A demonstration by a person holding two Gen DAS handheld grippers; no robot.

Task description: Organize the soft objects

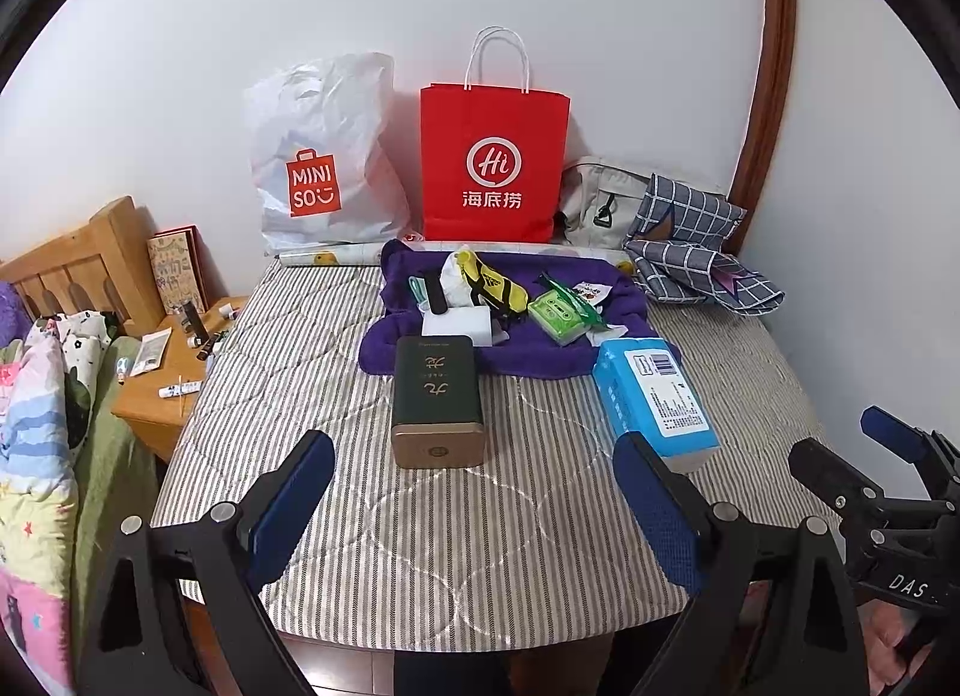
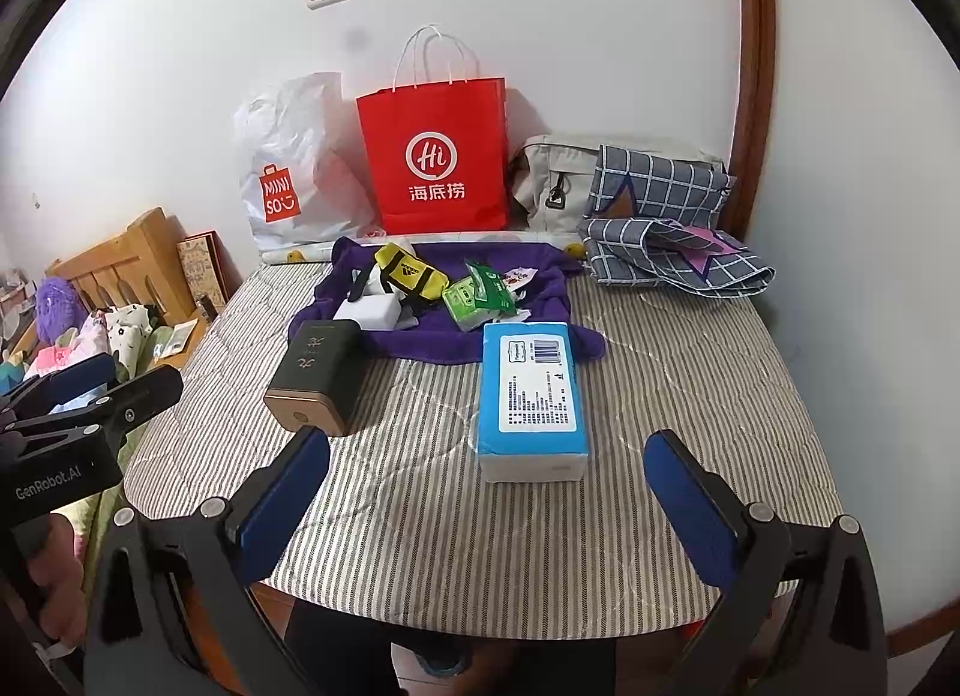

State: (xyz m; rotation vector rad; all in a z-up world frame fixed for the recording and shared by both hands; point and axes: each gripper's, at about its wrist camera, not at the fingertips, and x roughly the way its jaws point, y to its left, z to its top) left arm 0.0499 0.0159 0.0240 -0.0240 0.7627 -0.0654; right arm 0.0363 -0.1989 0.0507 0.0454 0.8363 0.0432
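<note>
A purple towel [image 1: 528, 357] [image 2: 441, 339] lies at the back of the striped padded table [image 1: 432, 516] [image 2: 480, 522]. On it sit a yellow pouch [image 1: 489, 285] [image 2: 411, 273], a green tissue pack [image 1: 561, 318] [image 2: 480, 300] and a white block [image 1: 456, 321] [image 2: 369, 312]. A blue tissue pack [image 1: 654, 399] [image 2: 531, 396] and a dark green box [image 1: 437, 399] [image 2: 318, 375] lie in front of the towel. My left gripper [image 1: 474, 501] is open, just short of the box. My right gripper [image 2: 486, 504] is open, just short of the blue pack.
A red paper bag [image 1: 493, 162] [image 2: 438, 156], a white Miniso plastic bag [image 1: 318, 168] [image 2: 288, 174], a beige bag [image 1: 591, 198] [image 2: 555, 180] and checked cloth [image 1: 690, 246] [image 2: 666, 216] line the wall. A wooden nightstand [image 1: 156, 390] and bedding [image 1: 36, 408] are to the left.
</note>
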